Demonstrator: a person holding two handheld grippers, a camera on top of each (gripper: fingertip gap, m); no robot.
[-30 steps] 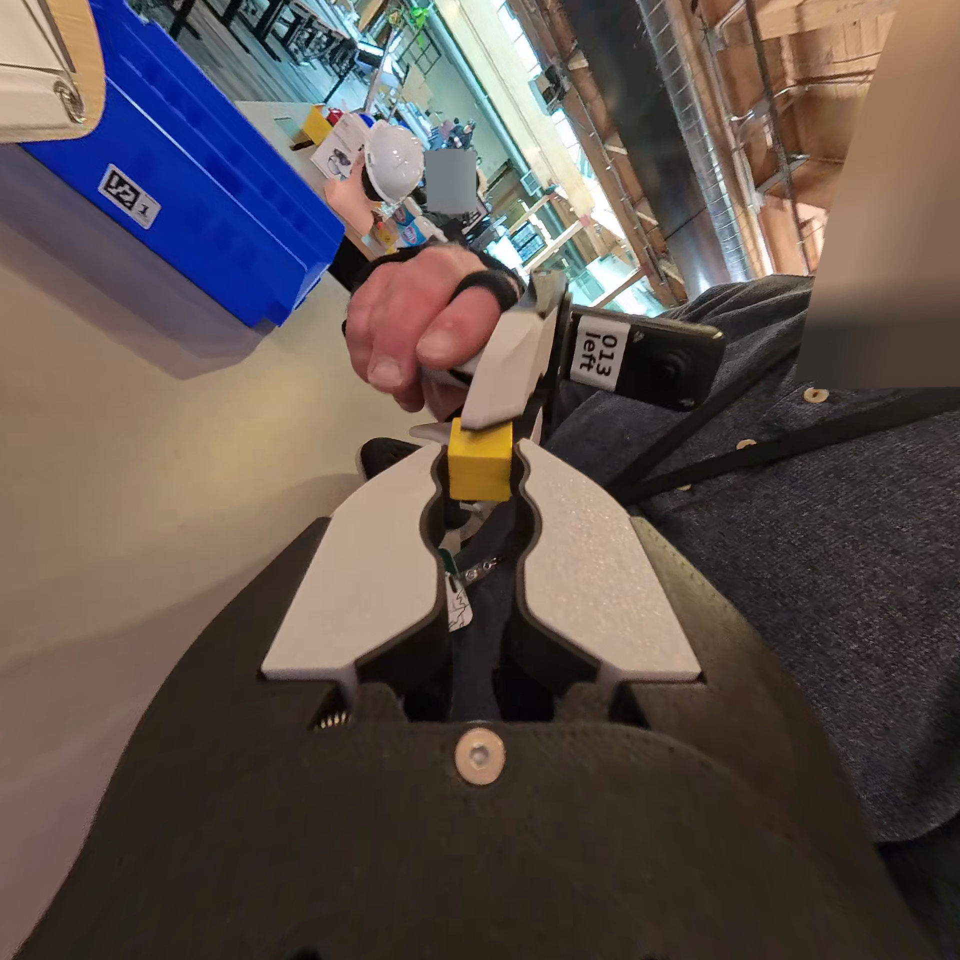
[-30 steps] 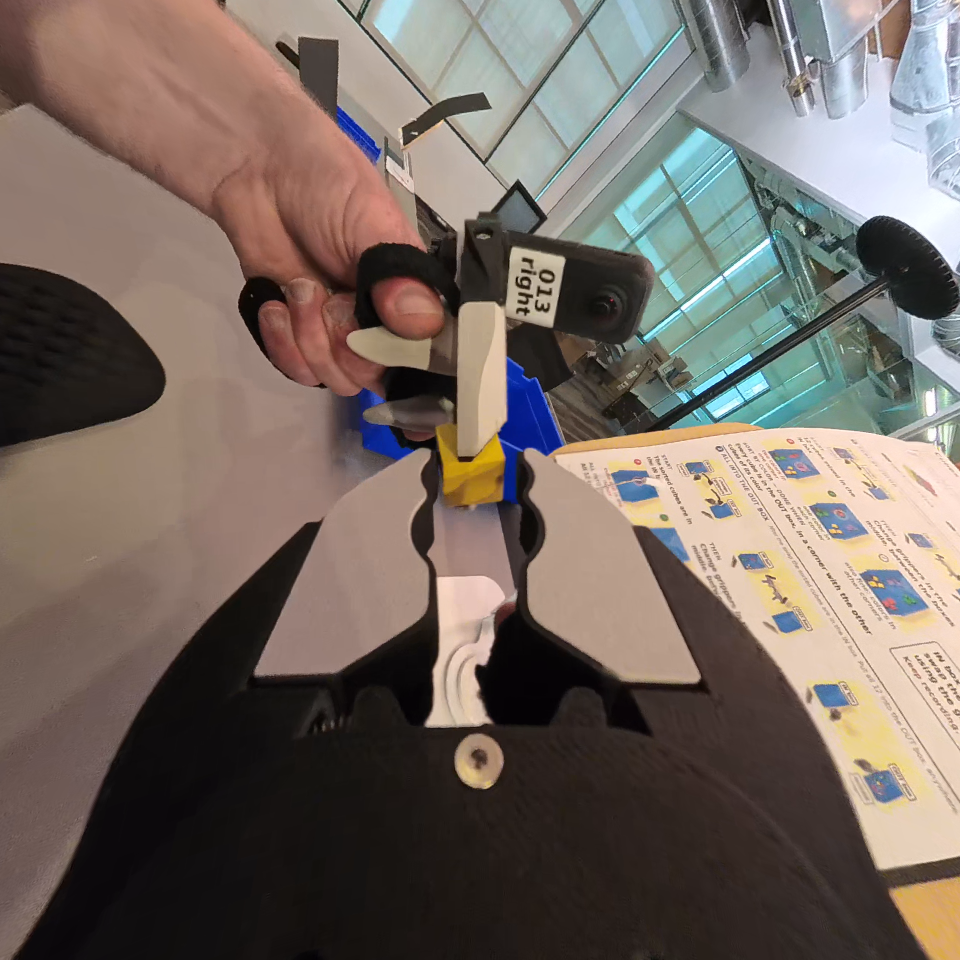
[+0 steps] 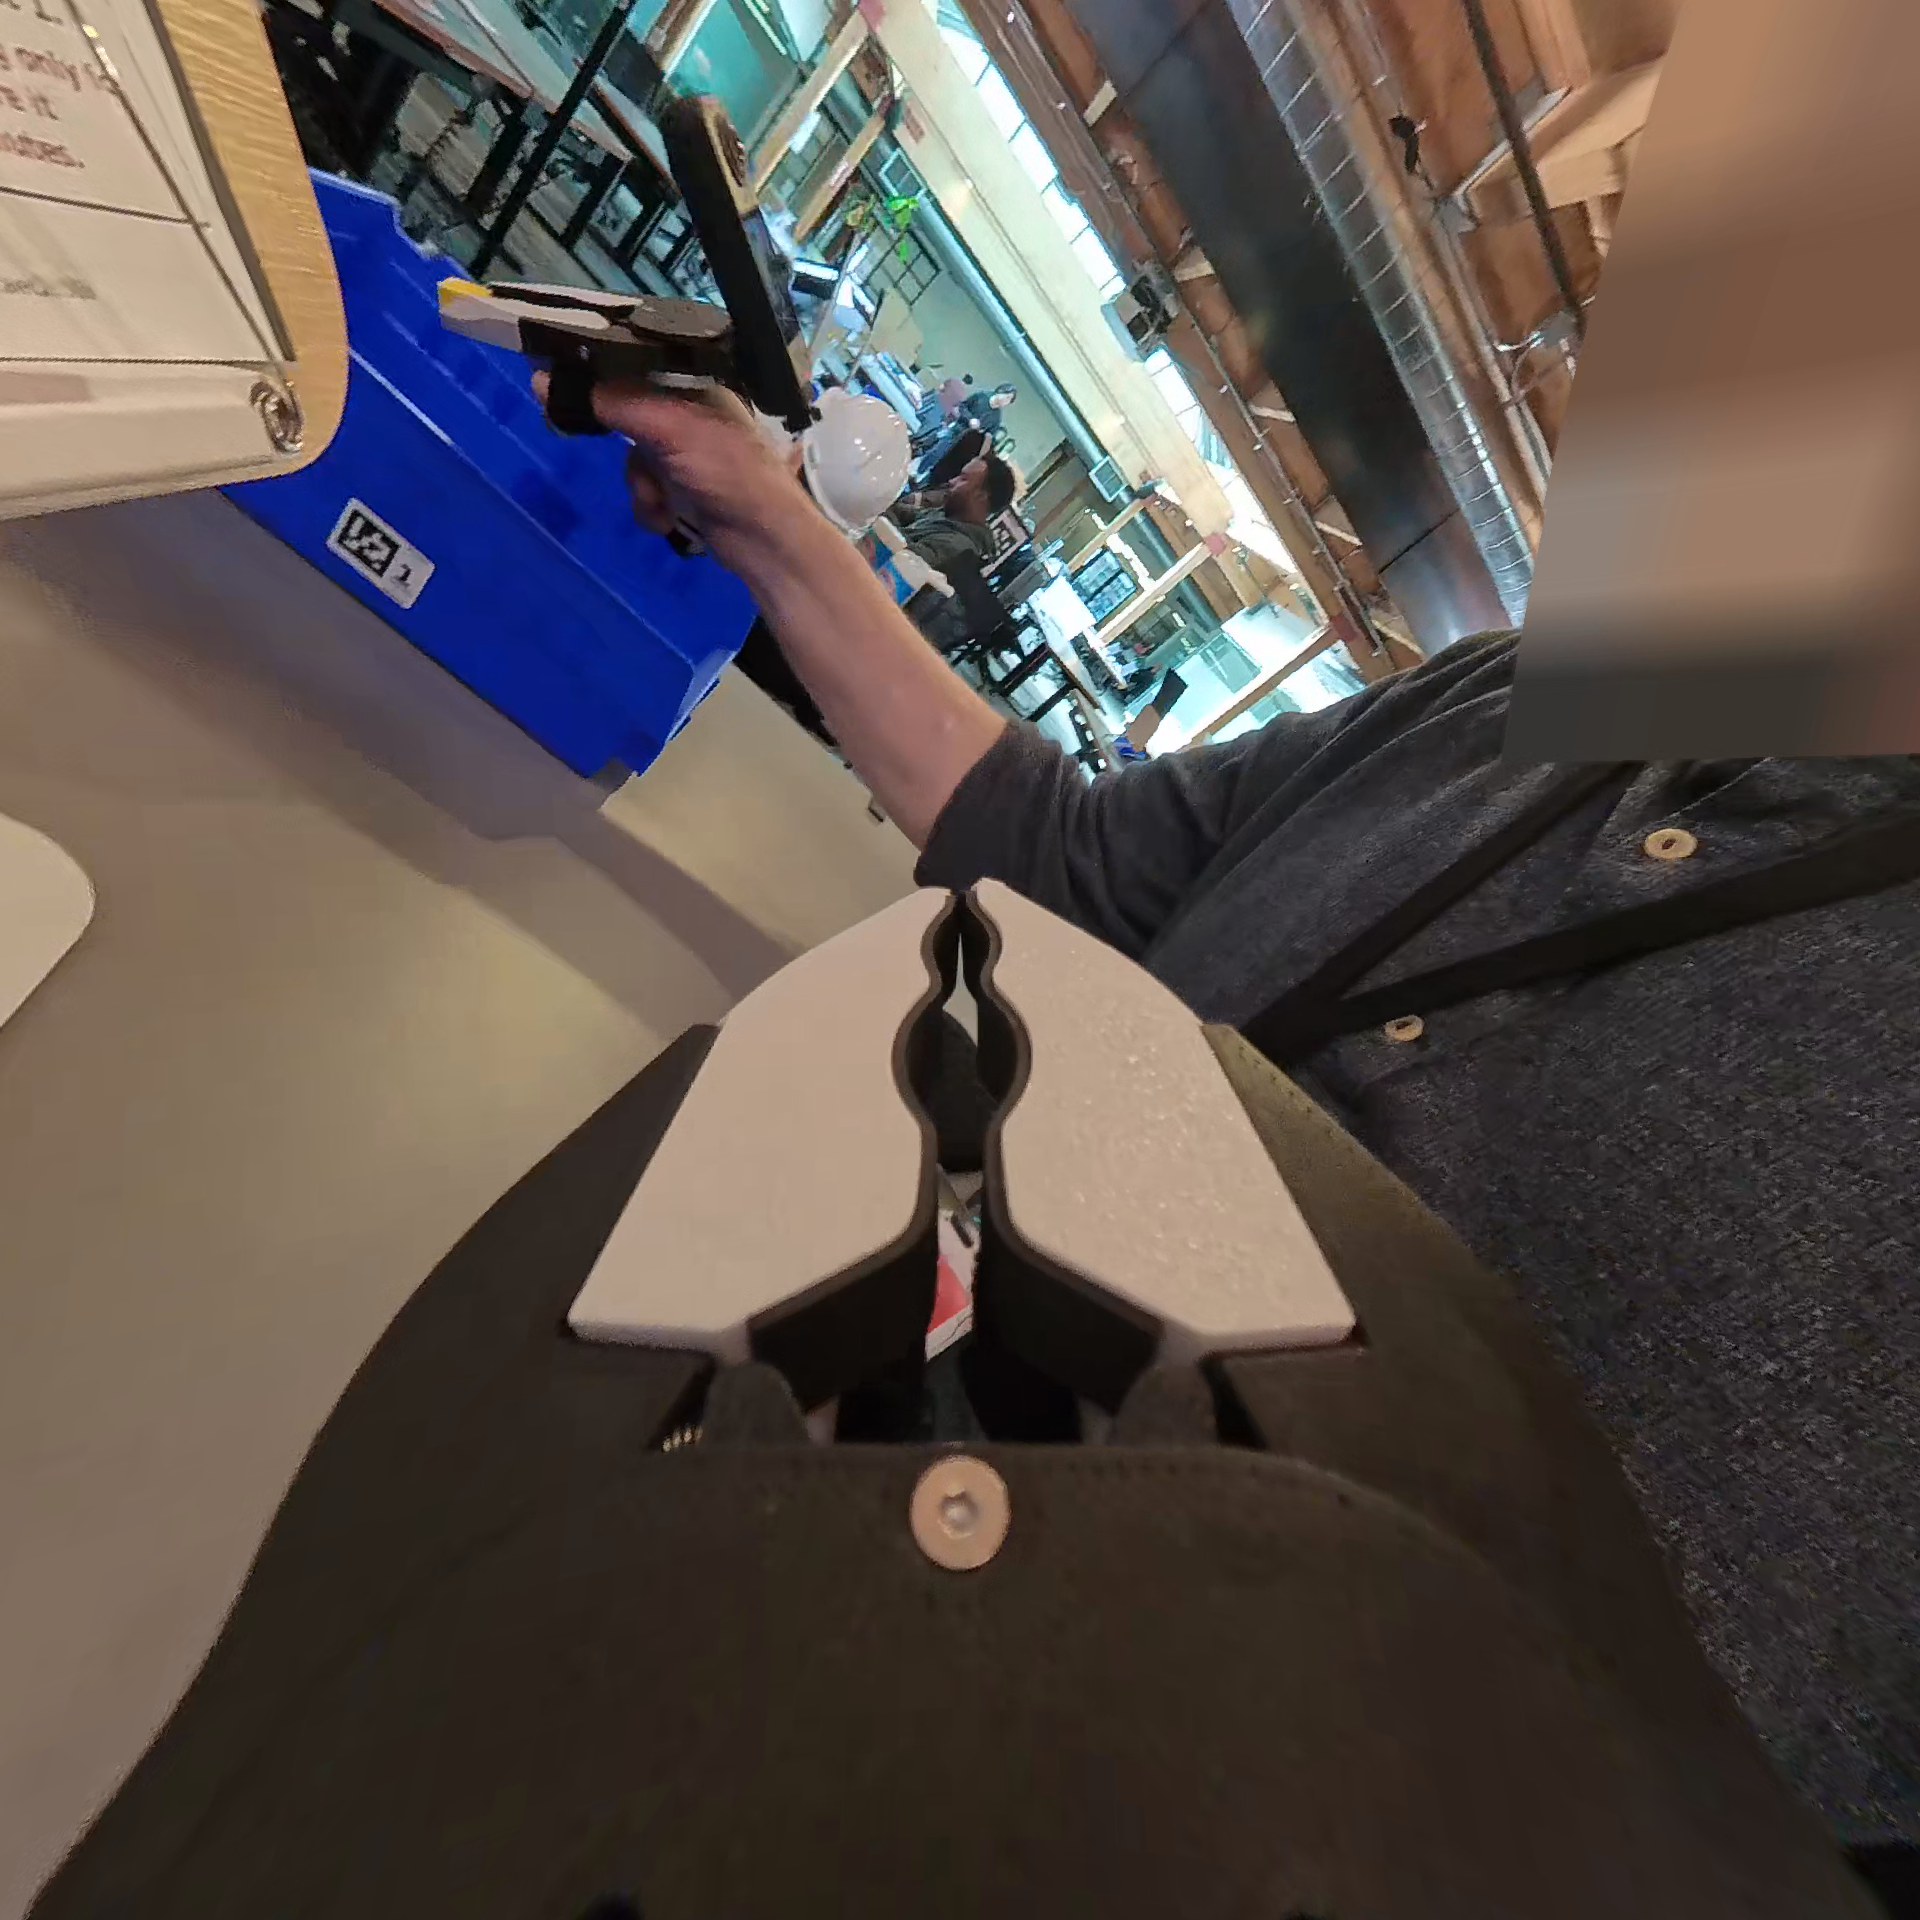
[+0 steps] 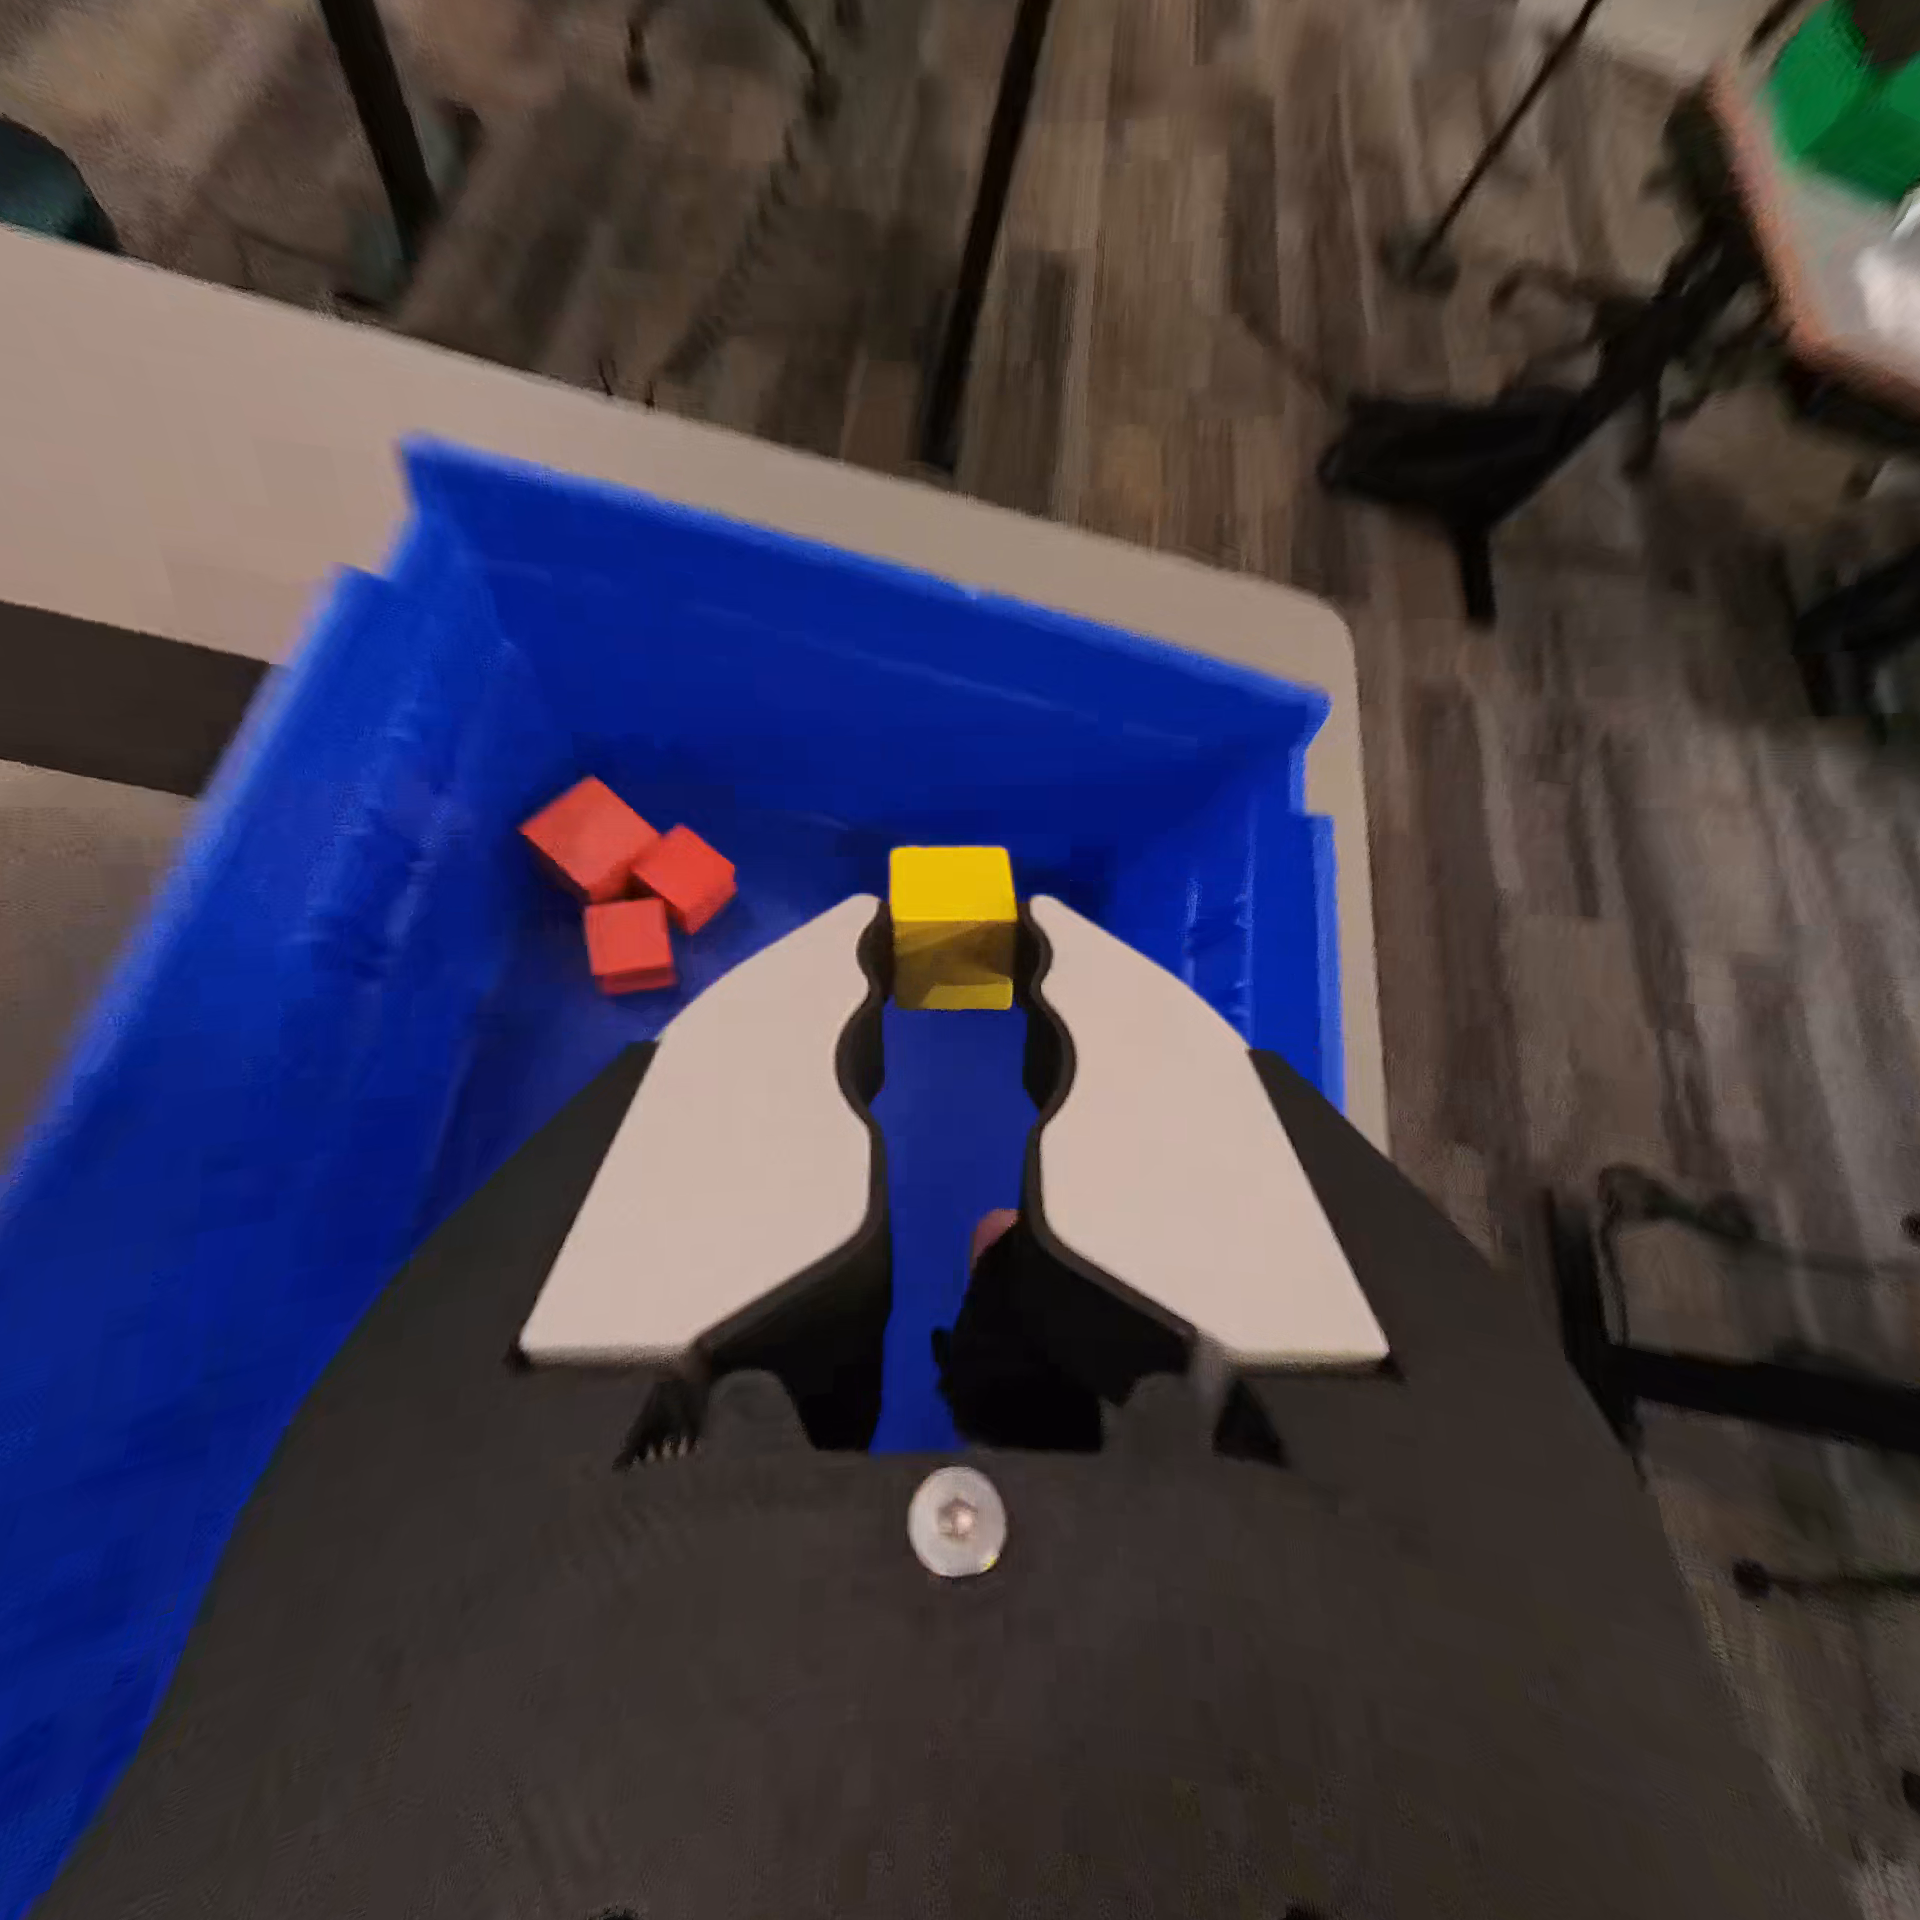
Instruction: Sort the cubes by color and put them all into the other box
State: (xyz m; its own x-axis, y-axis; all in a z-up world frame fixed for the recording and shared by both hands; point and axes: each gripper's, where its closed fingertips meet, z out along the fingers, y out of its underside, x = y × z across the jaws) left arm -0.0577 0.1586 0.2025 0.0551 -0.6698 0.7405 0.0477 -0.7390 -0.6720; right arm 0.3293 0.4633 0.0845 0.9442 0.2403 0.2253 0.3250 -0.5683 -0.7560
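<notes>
The right gripper (image 4: 952,914) is clamped on a yellow cube (image 4: 951,925), one pale fingertip pressed against each of its side faces. The cube sits square between the tips, its flat faces in line with the fingers and one bright face turned away from the camera toward the far wall of the blue box (image 4: 790,665). Being a cube, it has no long axis to speak of; it is neither tilted nor twisted in the grip. It is held above the box's floor, toward the right-hand end of the box as this view shows it.

On the box floor to the left of the yellow cube lie three red cubes (image 4: 629,883), bunched together and touching, each turned at a different angle. The box stands near the corner of a pale table (image 4: 187,416).

The left gripper (image 3: 961,902) has its fingertips pressed together with nothing between them, and it points toward the person's dark sleeve (image 3: 1091,831). In its view the right gripper (image 3: 468,307) shows farther off, reaching over the blue box (image 3: 540,540), a sliver of yellow at its tips.
</notes>
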